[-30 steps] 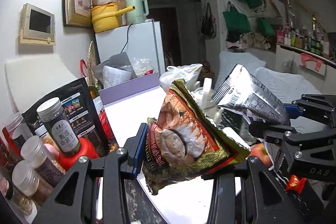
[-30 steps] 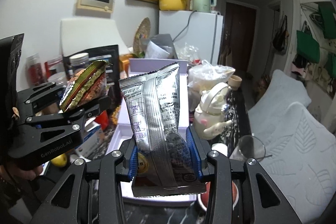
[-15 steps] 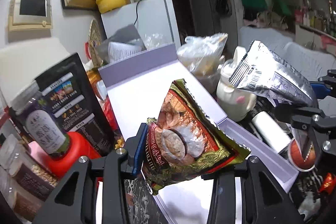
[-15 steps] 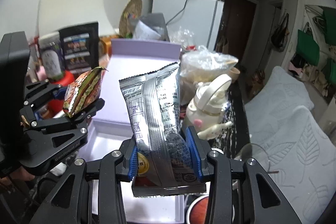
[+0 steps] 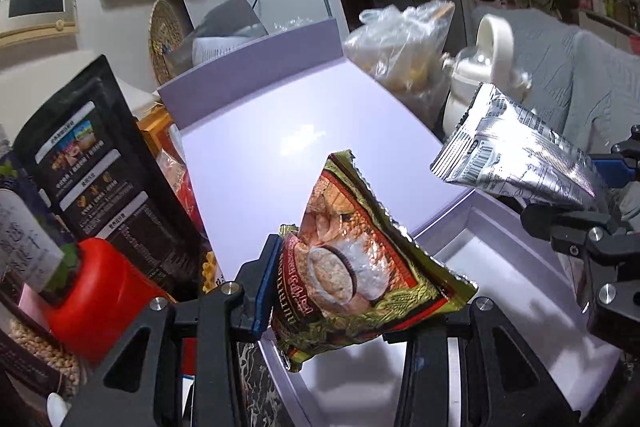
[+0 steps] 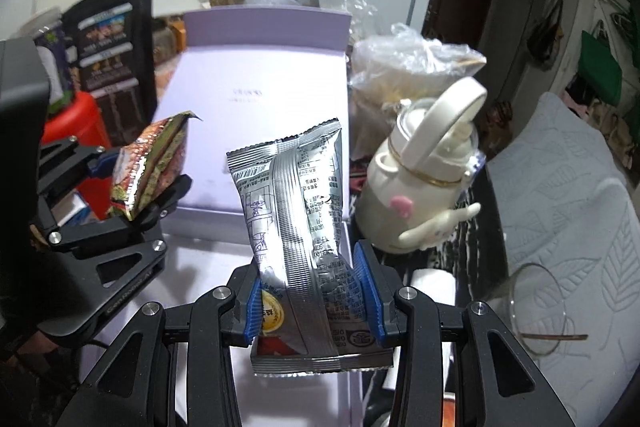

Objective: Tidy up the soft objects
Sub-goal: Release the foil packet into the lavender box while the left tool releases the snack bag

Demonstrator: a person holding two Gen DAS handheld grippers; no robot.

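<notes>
My left gripper [image 5: 348, 291] is shut on a brown and green cereal packet [image 5: 352, 267] and holds it above the open lilac box [image 5: 500, 267]. My right gripper [image 6: 312, 295] is shut on a silver foil snack packet [image 6: 300, 219], also above the box [image 6: 200, 255]. The silver packet shows at the right of the left wrist view [image 5: 516, 159]. The cereal packet shows at the left of the right wrist view [image 6: 152, 163]. The box's raised lid [image 5: 288, 135] leans back behind both packets.
A black pouch [image 5: 92, 163], a red-capped container [image 5: 104, 291] and jars stand left of the box. A white teapot [image 6: 424, 187] and a clear plastic bag [image 6: 404, 67] stand right of it. A glass bowl [image 6: 536, 311] sits at the far right.
Both grippers have moved forward and tilted down over the lilac box, each still holding its packet. The box and its lid now fill more of both views.
</notes>
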